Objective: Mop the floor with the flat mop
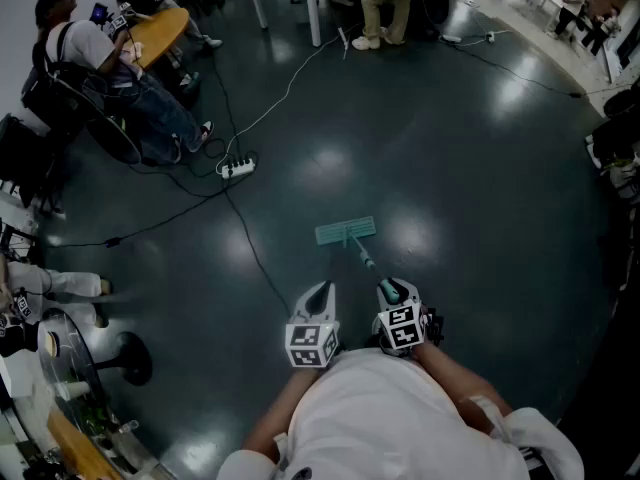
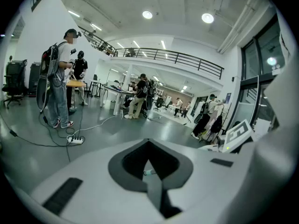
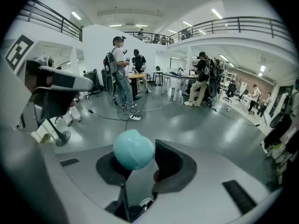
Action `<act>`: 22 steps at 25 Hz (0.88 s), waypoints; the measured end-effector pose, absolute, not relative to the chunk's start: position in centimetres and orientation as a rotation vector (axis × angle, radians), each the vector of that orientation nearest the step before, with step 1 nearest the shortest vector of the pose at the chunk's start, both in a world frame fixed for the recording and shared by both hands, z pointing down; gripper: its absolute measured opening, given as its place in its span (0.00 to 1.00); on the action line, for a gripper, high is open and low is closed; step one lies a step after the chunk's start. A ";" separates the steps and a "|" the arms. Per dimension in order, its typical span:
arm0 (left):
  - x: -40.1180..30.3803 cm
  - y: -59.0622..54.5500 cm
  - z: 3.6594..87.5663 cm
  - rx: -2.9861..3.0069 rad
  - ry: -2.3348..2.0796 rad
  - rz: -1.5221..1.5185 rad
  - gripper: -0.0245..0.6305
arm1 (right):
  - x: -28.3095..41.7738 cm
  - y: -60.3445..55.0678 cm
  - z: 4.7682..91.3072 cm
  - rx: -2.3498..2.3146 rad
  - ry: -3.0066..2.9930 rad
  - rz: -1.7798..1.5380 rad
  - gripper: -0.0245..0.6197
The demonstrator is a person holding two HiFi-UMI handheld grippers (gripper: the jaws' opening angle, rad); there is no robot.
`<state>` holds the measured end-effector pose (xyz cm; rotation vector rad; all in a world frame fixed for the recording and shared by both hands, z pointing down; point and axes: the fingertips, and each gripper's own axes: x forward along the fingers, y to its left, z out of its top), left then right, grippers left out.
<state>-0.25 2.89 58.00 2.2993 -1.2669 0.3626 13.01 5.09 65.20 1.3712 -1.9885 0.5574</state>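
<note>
The flat mop has a teal head (image 1: 346, 232) lying flat on the dark floor just ahead of me. Its thin handle (image 1: 366, 259) slants back to my right gripper (image 1: 392, 290), which is shut on the handle's top. In the right gripper view the round teal handle end (image 3: 134, 149) sticks up between the jaws of the right gripper (image 3: 140, 171). My left gripper (image 1: 320, 290) hangs beside it on the left, apart from the mop. Its jaws meet in a point, shut on nothing, in the left gripper view (image 2: 154, 181).
A white power strip (image 1: 237, 168) and cables (image 1: 250, 243) lie on the floor to the left of the mop. A seated person (image 1: 100, 58) and a round table (image 1: 155, 33) are at far left. A black stool base (image 1: 130, 358) stands near left.
</note>
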 end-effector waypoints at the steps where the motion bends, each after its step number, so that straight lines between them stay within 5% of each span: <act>1: -0.2 2.9 57.9 2.298 -1.268 0.361 0.05 | 13.1 5.2 65.2 1.371 -1.987 0.561 0.21; 22: -0.5 4.4 58.7 2.257 -1.263 0.381 0.05 | 12.5 7.4 65.8 1.365 -1.986 0.573 0.21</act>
